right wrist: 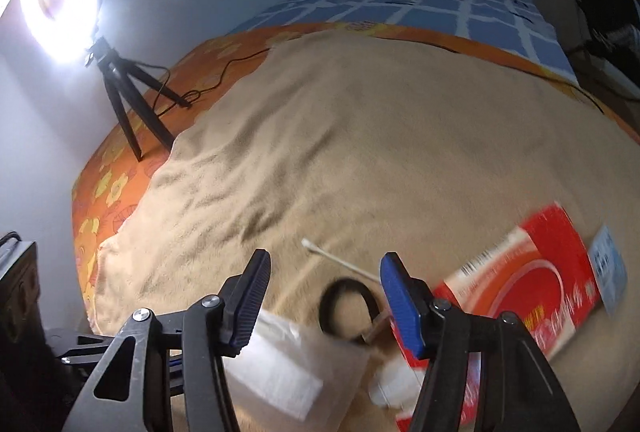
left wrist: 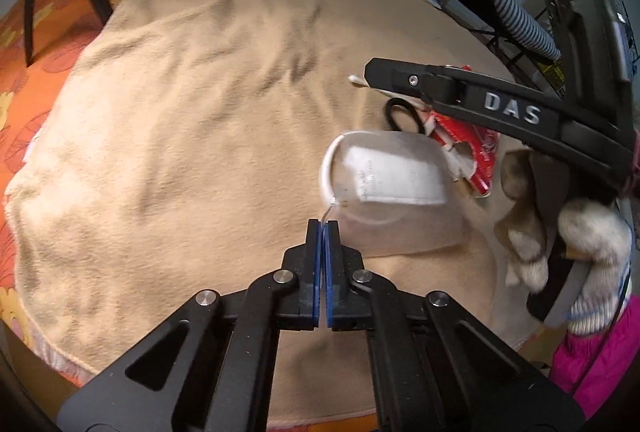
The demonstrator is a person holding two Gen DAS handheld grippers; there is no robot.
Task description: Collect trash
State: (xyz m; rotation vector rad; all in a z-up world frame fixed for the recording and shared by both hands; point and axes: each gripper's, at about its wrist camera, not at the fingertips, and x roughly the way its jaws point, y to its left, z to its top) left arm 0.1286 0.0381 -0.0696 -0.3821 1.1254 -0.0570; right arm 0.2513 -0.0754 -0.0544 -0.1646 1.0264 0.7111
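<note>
My left gripper point(left wrist: 323, 226) is shut on the edge of a clear plastic bag point(left wrist: 390, 187) with a white label, lying on the beige blanket point(left wrist: 200, 119). The bag also shows in the right wrist view point(right wrist: 296, 364). My right gripper point(right wrist: 324, 272) is open above the trash; it shows in the left wrist view as a black arm marked DAS point(left wrist: 480, 99). Under it lie a black hair tie point(right wrist: 344, 308), a cotton swab point(right wrist: 340, 260) and a torn red carton point(right wrist: 532, 288). The carton point(left wrist: 476, 147), hair tie point(left wrist: 404, 115) and swab tip point(left wrist: 355, 79) also show in the left wrist view.
A black tripod point(right wrist: 132, 99) with a cable stands on the orange flowered sheet point(right wrist: 116, 183) at the left. A blue checked cover point(right wrist: 440, 3) and folded bedding lie at the far end. A gloved hand point(left wrist: 592, 244) holds the right gripper. Dark furniture stands at the right.
</note>
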